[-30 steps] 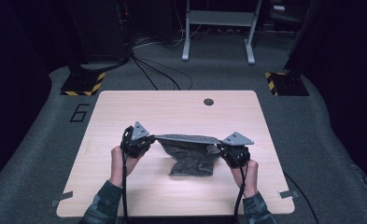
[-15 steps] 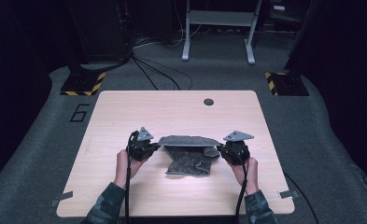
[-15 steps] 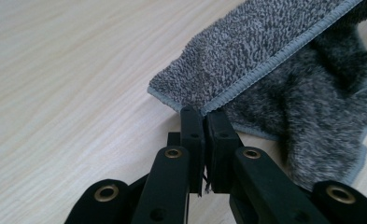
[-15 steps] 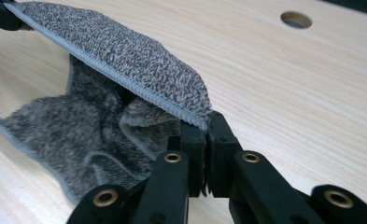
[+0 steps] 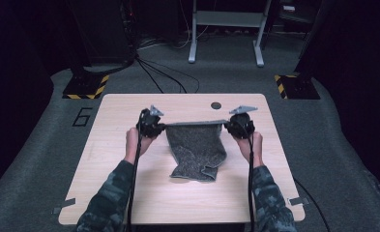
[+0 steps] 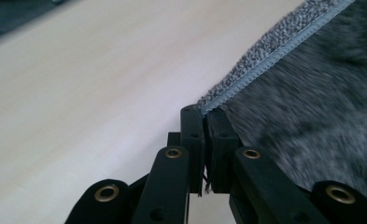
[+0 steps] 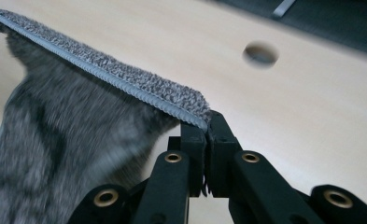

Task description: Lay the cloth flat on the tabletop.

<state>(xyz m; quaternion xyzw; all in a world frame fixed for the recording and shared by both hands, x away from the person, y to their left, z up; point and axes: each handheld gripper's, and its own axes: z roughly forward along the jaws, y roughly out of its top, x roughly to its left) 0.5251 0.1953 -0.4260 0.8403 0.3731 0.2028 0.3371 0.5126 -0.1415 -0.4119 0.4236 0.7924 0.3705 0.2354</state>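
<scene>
A grey towel (image 5: 196,147) with a light blue hem hangs stretched between my two grippers over the middle of the wooden table (image 5: 129,104). Its lower end rests rumpled on the tabletop. My left gripper (image 5: 159,124) is shut on the towel's left corner (image 6: 214,103), the hem pinched between its black jaws. At the other end, my right gripper (image 5: 228,124) is shut on the right corner (image 7: 197,114). In the right gripper view the towel (image 7: 69,140) slopes away to the left below its taut top edge.
A dark round hole (image 5: 216,105) lies in the tabletop just beyond the towel, also in the right gripper view (image 7: 260,53). Grey carpet surrounds the table, with black cables (image 5: 153,72), a metal stand (image 5: 226,34) and striped floor plates (image 5: 86,87) behind it.
Both grippers have moved away from the person toward the table's far side, carrying the towel's top edge. The bunched towel has been drawn out and now hangs longer and flatter.
</scene>
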